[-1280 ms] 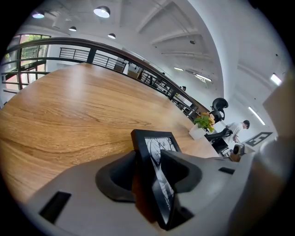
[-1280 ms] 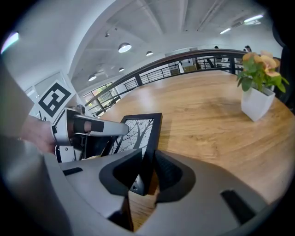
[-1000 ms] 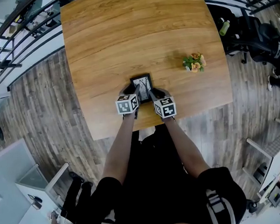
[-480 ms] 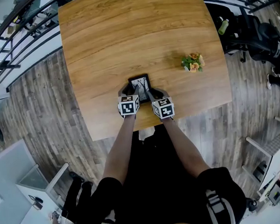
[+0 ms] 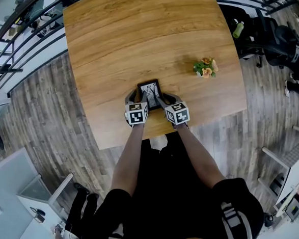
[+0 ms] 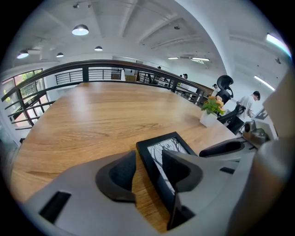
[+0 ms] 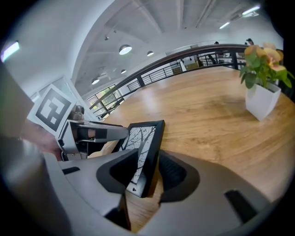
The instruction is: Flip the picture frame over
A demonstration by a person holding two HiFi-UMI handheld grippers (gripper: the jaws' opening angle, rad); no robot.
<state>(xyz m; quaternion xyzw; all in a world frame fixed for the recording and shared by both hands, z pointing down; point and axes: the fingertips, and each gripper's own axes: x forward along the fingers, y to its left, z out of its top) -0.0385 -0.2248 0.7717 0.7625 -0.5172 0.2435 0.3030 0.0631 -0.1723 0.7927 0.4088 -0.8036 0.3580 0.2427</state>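
Note:
A black picture frame (image 5: 150, 92) with a tree print sits near the table's front edge, picture side showing. In the right gripper view the picture frame (image 7: 145, 147) stands tilted, one lower corner on the wood. My left gripper (image 5: 140, 98) straddles the frame's left edge. In the left gripper view a strip of wood shows between the outer pad and the picture frame (image 6: 166, 152), so the left gripper (image 6: 150, 161) is open. My right gripper (image 5: 163, 100) has the right edge between its jaws. The right gripper (image 7: 150, 168) has just been opening, and its pads stand loose around that edge.
A small potted plant (image 5: 206, 67) in a white pot stands to the right on the wooden table (image 5: 133, 30). The table's front edge runs just below both grippers. Beyond the right side are black chairs (image 5: 268, 34) and a green bottle (image 5: 240, 29).
My left gripper has rolled slightly and sits a touch closer to the frame. The frame and my right gripper have stayed in place.

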